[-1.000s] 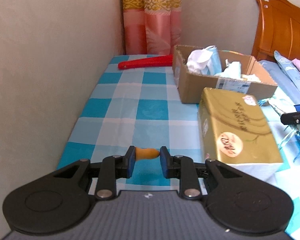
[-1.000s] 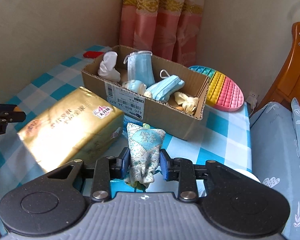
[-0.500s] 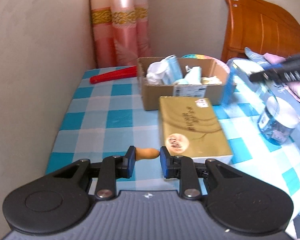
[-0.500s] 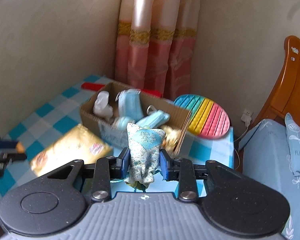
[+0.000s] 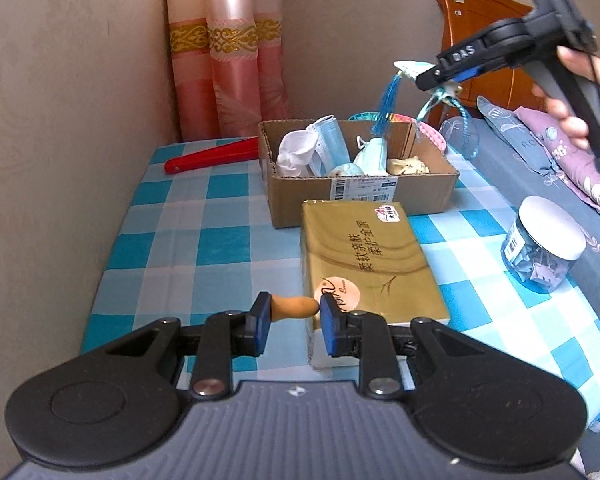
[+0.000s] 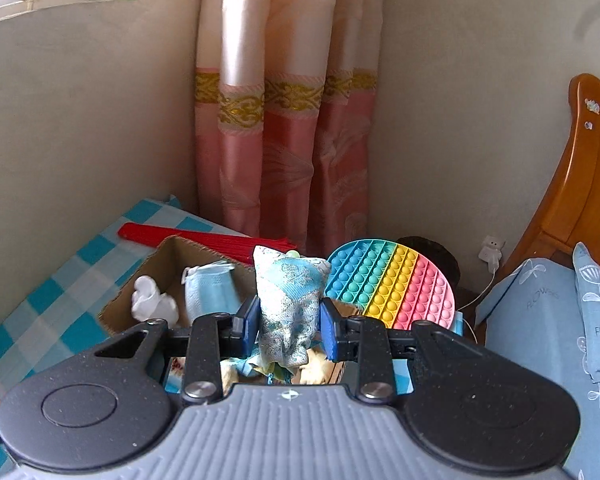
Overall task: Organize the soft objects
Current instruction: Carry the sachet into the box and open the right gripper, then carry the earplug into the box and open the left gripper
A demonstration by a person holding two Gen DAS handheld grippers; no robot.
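My right fingers (image 6: 289, 326) pinch brocade sachet (image 6: 290, 306) at mid-body, tassel hanging free, above cardboard box (image 5: 360, 192) at 12 o'clock: held high to clear rim for drop. My left fingers (image 5: 294, 322) nearly shut, grip small orange piece (image 5: 294, 307), parked low over worktop (image 5: 204, 240).

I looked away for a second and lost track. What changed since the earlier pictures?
The right gripper, still clamping the blue brocade sachet, rose and carried it over the cardboard box. The left gripper stayed shut; nothing was released.
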